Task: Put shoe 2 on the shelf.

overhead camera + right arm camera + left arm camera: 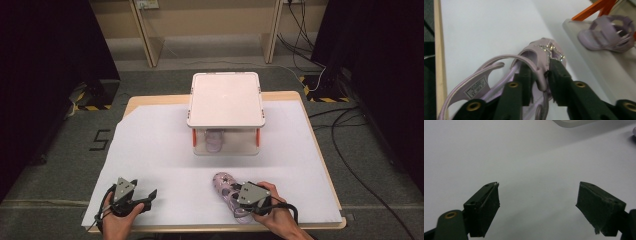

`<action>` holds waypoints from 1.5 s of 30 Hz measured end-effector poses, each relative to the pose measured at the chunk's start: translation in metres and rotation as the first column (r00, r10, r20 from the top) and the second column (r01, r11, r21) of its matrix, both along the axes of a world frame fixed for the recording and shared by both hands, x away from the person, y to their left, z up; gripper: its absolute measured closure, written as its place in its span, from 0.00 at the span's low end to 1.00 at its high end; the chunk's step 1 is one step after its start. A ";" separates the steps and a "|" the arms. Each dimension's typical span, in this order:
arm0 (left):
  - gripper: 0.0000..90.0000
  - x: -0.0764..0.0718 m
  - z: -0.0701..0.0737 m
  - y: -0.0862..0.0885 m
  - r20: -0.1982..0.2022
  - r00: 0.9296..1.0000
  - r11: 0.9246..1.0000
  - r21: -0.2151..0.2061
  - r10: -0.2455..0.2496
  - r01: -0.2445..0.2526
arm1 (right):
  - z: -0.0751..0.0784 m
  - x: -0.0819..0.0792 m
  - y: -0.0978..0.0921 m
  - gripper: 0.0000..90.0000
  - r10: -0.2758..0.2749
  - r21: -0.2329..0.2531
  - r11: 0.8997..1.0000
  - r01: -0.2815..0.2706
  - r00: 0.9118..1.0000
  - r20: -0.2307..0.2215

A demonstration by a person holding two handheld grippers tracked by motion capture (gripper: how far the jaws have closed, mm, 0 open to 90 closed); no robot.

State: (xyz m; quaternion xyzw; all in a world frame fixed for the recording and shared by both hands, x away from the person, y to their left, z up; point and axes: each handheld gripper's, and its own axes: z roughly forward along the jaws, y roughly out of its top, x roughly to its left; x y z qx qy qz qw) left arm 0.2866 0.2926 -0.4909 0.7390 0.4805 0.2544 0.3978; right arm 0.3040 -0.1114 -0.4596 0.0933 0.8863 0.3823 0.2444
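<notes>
fingers (560, 75) pinch sandal (226, 190), toe pointing toward box (226, 100).

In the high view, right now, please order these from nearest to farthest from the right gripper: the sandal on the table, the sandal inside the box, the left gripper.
1. The sandal on the table: held in the right gripper, at the front edge.
2. The sandal inside the box: straight ahead, under the white lid.
3. The left gripper: far across, at the front left corner.
</notes>
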 end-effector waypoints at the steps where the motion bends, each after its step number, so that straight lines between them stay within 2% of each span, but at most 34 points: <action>1: 0.20 0.000 0.000 0.001 -0.002 1.000 1.000 0.001 0.002 -0.002 | 0.002 0.001 -0.001 0.88 -0.009 0.009 1.000 0.009 1.000 0.012; 3: 0.20 0.000 0.000 0.001 -0.003 1.000 1.000 0.003 0.003 -0.003 | 0.005 0.003 -0.005 0.92 -0.024 0.031 0.999 0.023 0.999 0.023; 5: 0.20 0.000 0.001 0.000 0.001 1.000 1.000 0.002 -0.002 0.002 | 0.008 0.006 -0.008 0.93 -0.039 0.073 0.997 0.039 0.999 0.003; 6: 0.20 0.000 0.001 0.000 0.004 1.000 1.000 0.004 -0.002 0.002 | 0.009 0.007 -0.010 0.93 -0.043 0.081 0.996 0.042 0.999 0.007; 10: 0.20 0.000 0.001 0.000 0.004 1.000 1.000 -0.001 0.000 0.000 | 0.016 0.011 -0.012 0.93 -0.068 0.085 0.994 0.064 0.997 0.044; 11: 0.20 0.000 0.001 0.000 0.005 1.000 1.000 0.001 -0.002 0.002 | 0.018 0.013 -0.013 0.93 -0.072 0.086 0.994 0.066 0.995 0.065; 16: 0.20 -0.002 0.002 0.000 0.011 1.000 1.000 0.002 -0.006 0.006 | 0.027 0.026 -0.014 0.93 -0.116 0.102 0.989 0.105 0.987 0.108; 19: 0.20 -0.002 0.000 0.002 0.007 1.000 1.000 0.002 -0.006 0.006 | 0.030 0.035 -0.009 0.93 -0.140 0.081 0.988 0.128 0.978 0.156; 22: 0.20 -0.003 0.001 0.002 0.012 1.000 1.000 0.001 -0.005 0.005 | 0.029 0.048 -0.006 0.93 -0.178 0.067 0.983 0.168 0.967 0.182; 28: 0.20 -0.003 0.001 0.002 0.011 1.000 1.000 0.001 -0.010 0.010 | 0.018 0.077 0.001 0.93 -0.227 0.030 0.974 0.226 0.947 0.227; 34: 0.20 -0.002 0.001 0.002 0.012 1.000 1.000 -0.001 -0.012 0.012 | 0.008 0.099 0.006 0.93 -0.278 -0.004 0.957 0.290 0.920 0.276; 39: 0.20 -0.002 0.001 0.002 0.012 1.000 1.000 0.000 -0.012 0.012 | 0.004 0.116 0.008 0.93 -0.312 -0.001 0.945 0.326 0.906 0.284; 42: 0.20 -0.002 0.001 0.002 0.011 1.000 1.000 -0.001 -0.013 0.013 | 0.001 0.125 0.012 0.93 -0.320 -0.012 0.941 0.339 0.897 0.306; 45: 0.20 -0.002 0.001 0.002 0.010 1.000 1.000 -0.002 -0.015 0.015 | -0.002 0.132 0.014 0.93 -0.332 -0.010 0.936 0.352 0.893 0.304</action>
